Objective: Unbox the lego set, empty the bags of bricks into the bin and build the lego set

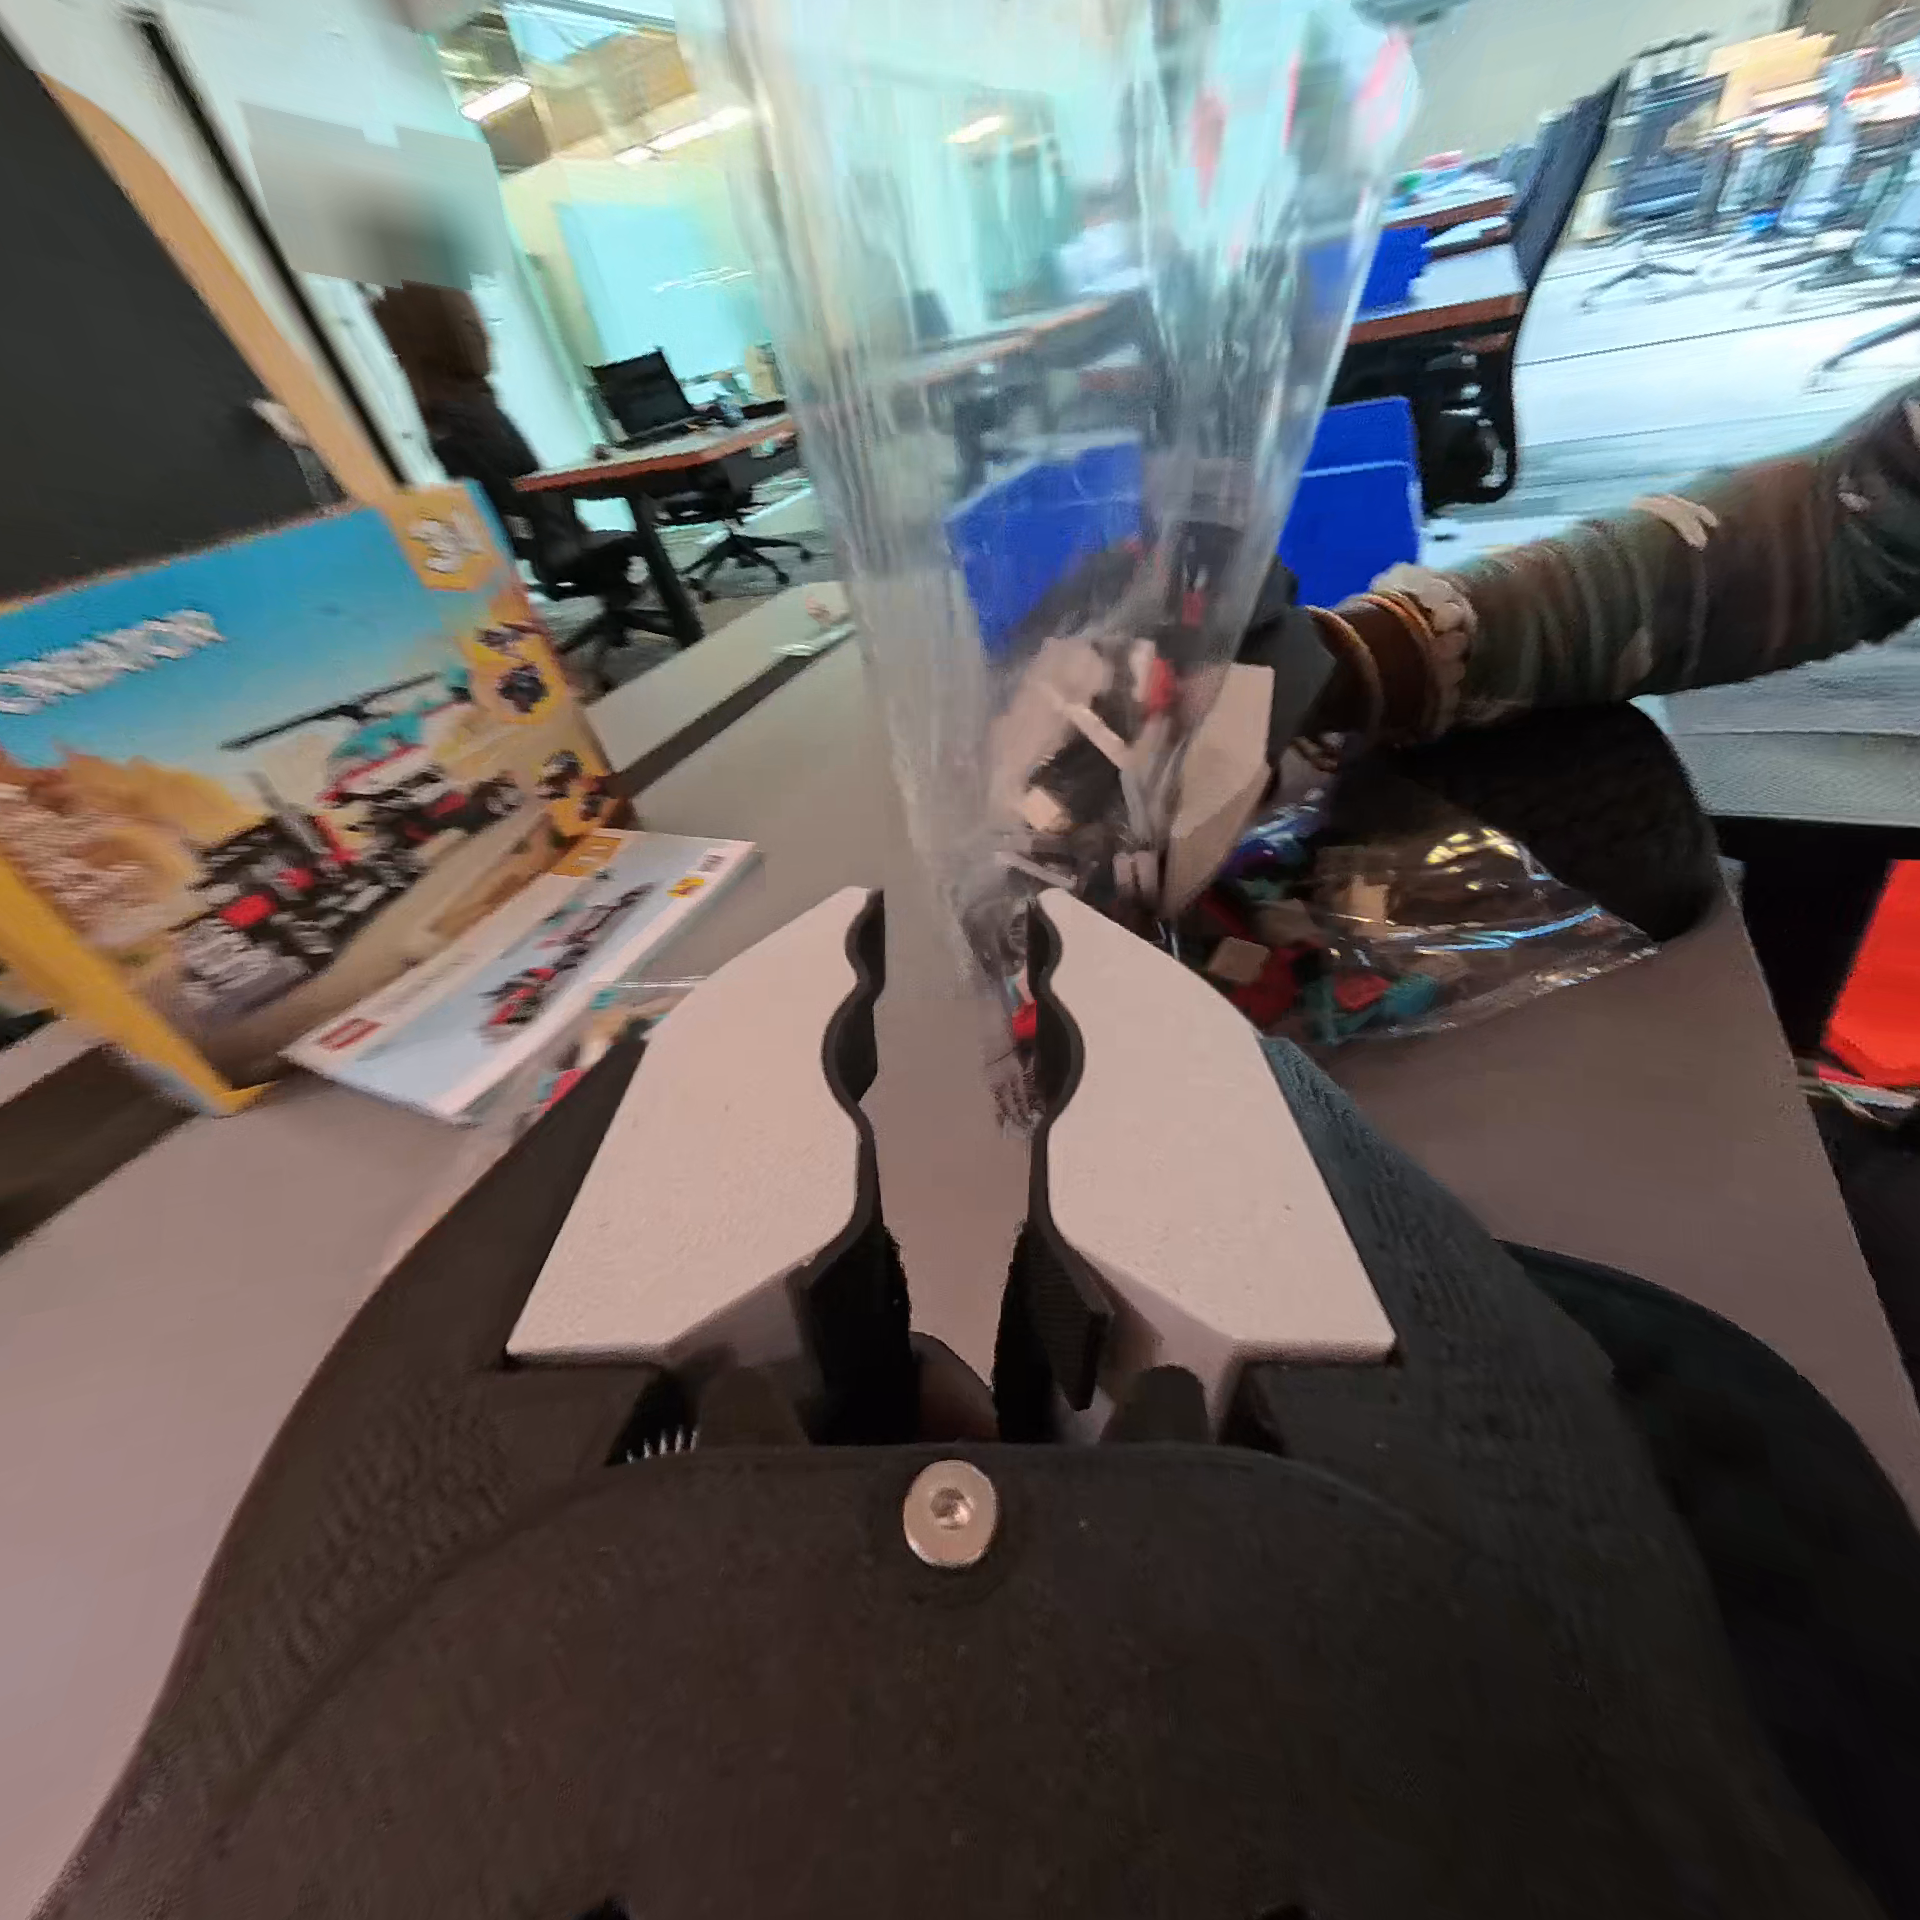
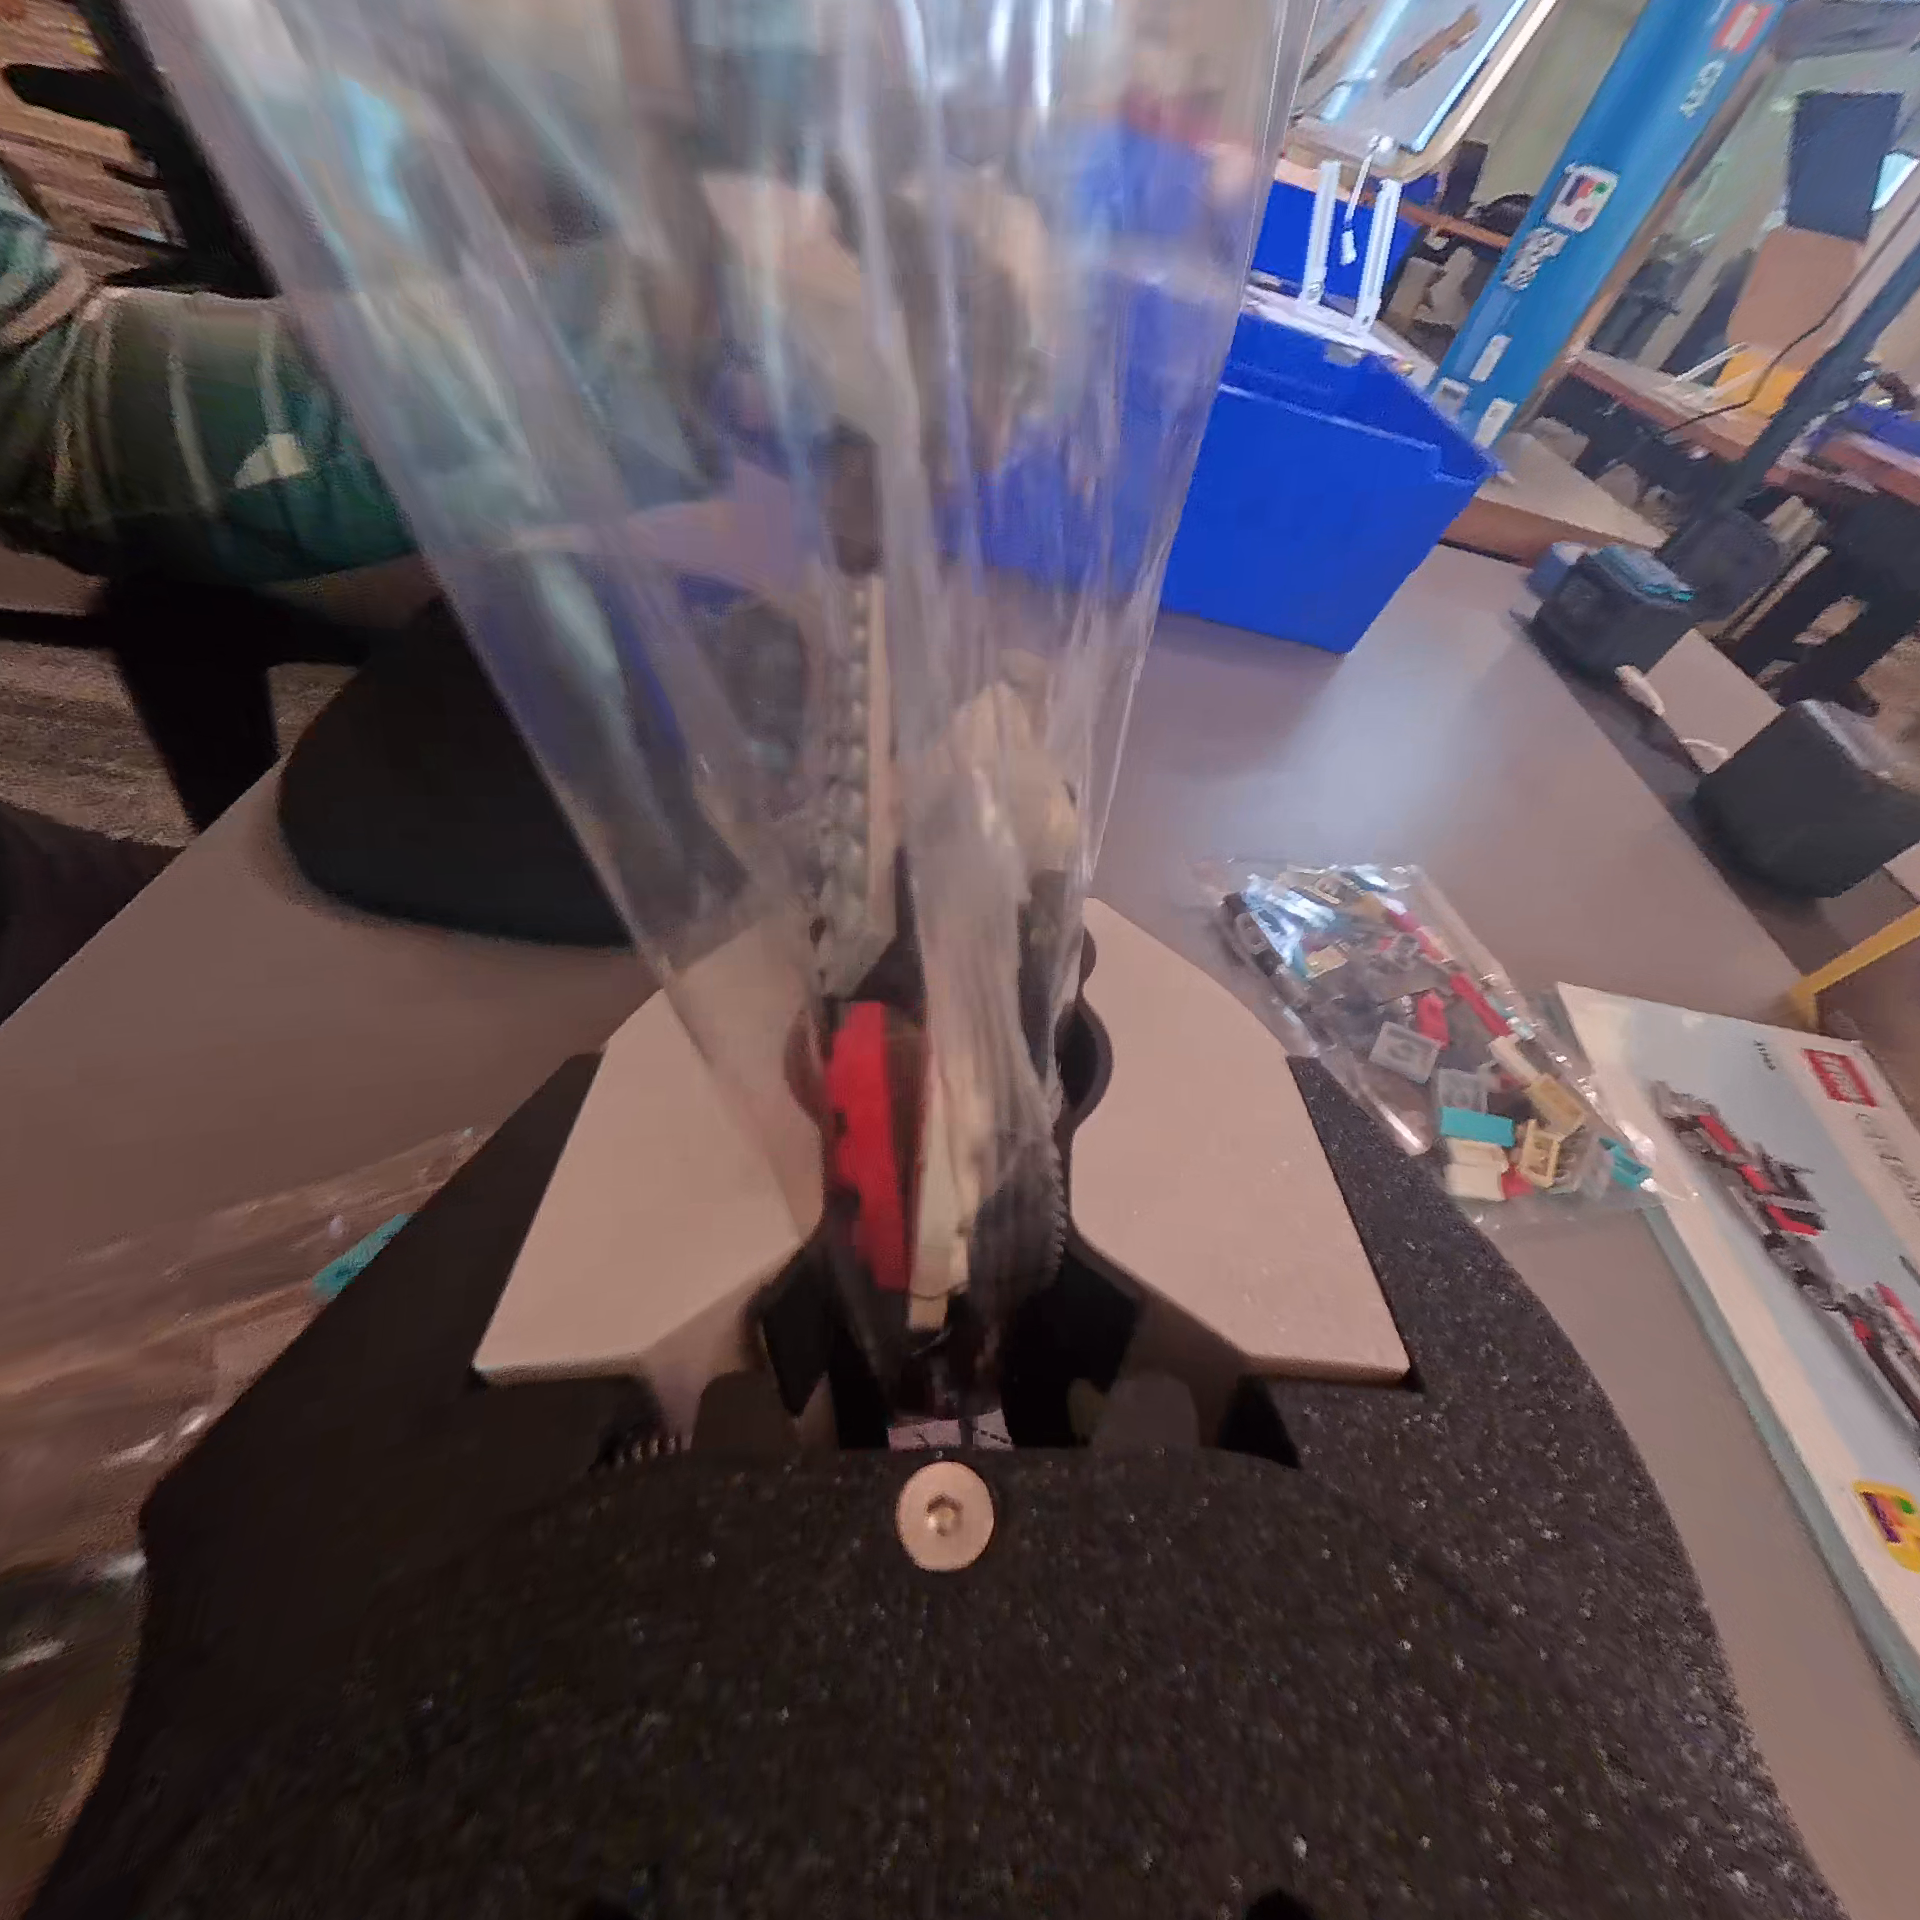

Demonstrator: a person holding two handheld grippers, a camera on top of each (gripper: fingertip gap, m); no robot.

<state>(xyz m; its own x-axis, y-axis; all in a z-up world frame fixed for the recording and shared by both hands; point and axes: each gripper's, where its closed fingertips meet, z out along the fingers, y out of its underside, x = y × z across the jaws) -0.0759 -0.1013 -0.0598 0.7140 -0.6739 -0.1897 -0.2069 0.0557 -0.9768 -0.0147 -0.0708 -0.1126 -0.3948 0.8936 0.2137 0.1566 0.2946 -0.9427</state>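
Right wrist view — tongs (image 2: 940,1132) clamped around brick bag (image 2: 727,416)

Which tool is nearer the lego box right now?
Left. The left tool sits just right of the lego box; the right tool is farther right, beyond the clear bag.

Open-plan office: rows of desks (image 1: 665,457), swivel chairs (image 1: 1538,312), glass partitions (image 1: 644,270).

Clear bag (image 2: 748,436) blocking forward passage
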